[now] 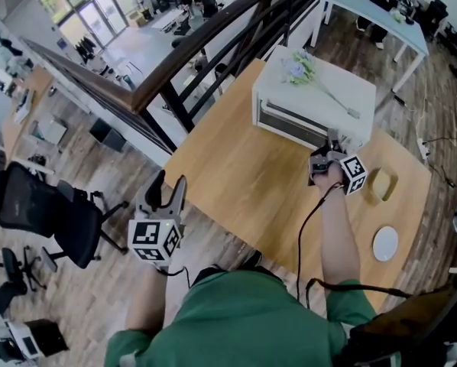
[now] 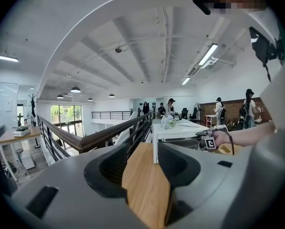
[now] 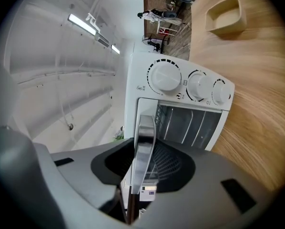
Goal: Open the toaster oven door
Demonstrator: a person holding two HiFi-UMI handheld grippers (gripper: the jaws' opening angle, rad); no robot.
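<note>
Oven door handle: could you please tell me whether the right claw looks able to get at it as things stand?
Probably yes. The handle stands between the jaws of the right claw, and nothing else is in the gap. The pads do not seem to press on it yet.

Shiny metal handle (image 3: 145, 142), matt wooden table (image 1: 244, 182)
</note>
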